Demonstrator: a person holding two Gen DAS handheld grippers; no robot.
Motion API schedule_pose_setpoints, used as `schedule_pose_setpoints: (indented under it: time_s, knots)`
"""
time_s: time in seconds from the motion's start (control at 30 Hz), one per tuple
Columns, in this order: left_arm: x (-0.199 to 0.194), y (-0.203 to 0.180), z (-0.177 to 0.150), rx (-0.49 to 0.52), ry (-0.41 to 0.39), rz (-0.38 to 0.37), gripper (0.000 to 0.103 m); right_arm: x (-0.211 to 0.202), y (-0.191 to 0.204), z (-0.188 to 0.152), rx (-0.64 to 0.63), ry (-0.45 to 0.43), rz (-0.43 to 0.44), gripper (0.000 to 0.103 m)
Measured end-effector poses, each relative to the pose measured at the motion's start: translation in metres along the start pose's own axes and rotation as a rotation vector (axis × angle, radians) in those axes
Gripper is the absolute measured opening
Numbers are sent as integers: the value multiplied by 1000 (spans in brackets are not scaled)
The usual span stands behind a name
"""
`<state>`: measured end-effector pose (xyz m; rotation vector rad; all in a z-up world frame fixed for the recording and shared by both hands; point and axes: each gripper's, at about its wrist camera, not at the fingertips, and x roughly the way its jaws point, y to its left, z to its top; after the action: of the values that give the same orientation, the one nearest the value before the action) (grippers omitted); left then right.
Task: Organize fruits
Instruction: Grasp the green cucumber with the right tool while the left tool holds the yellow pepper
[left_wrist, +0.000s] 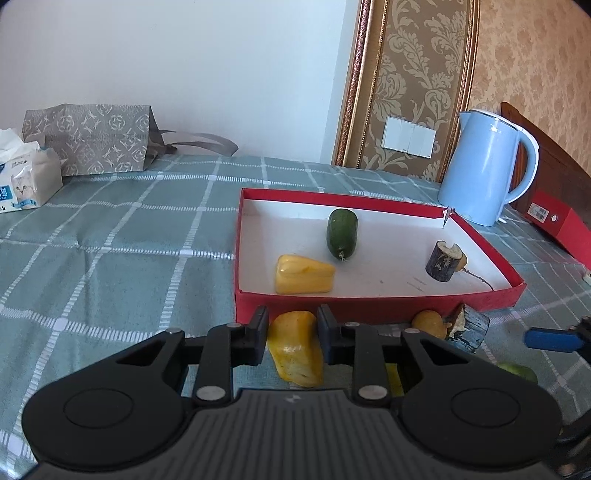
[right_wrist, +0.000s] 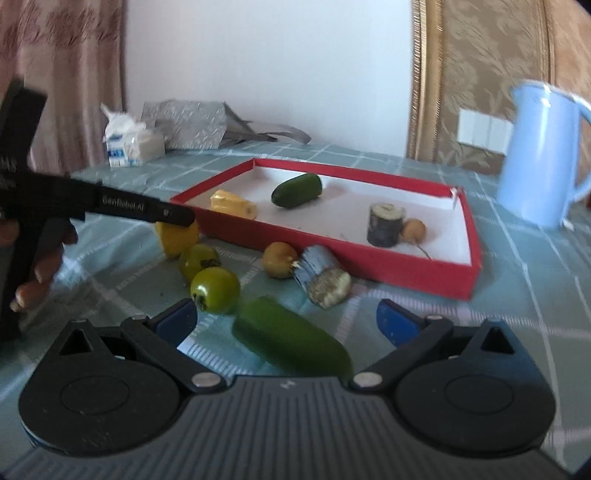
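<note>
**Fruits split between the desk and the red box**

Fruits lie nearest to you on the checked cloth. Your left claw (left_wrist: 291, 328) is closed narrowly around a yellow pepper (left_wrist: 295, 350), a finger on each side of it, just in front of the red box (left_wrist: 369, 306). Your right claw (right_wrist: 288, 321) is spread wide and holds nothing; a loose cucumber (right_wrist: 291, 339) lies between its blue fingers (right_wrist: 397, 321), slanting on the desk (left_wrist: 110, 258).

Just past that cucumber sit two green tomatoes (right_wrist: 214, 290), one behind the other and touching. To their right a small yellow fruit (right_wrist: 279, 259) lies against a short stub of cane (right_wrist: 323, 280) tipped on its side, both just outside the box's near wall.

Inside the box you have a second yellow pepper (left_wrist: 303, 275) near the front left, a second cucumber (left_wrist: 341, 232) further back, and at the right an upright cane stub (left_wrist: 443, 262) with a small yellow fruit touching it.

Beyond the box, a blue kettle (left_wrist: 487, 166) stands at the right. At the far left are a tissue pack (left_wrist: 26, 177) and a patterned paper bag (left_wrist: 92, 138) against the wall.
</note>
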<state>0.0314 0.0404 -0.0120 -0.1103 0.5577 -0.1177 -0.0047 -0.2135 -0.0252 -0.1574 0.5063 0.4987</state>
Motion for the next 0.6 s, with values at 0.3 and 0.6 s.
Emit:
schedule_pose_setpoints:
  time_s: [0.3,0.6]
  knots:
    - [0,-1,0,6,0,-5,27,7,-6,0,-21,60,5,83]
    - [0,-1,0,9,1,-6,27,-6,3,-5,-290,71,120,73]
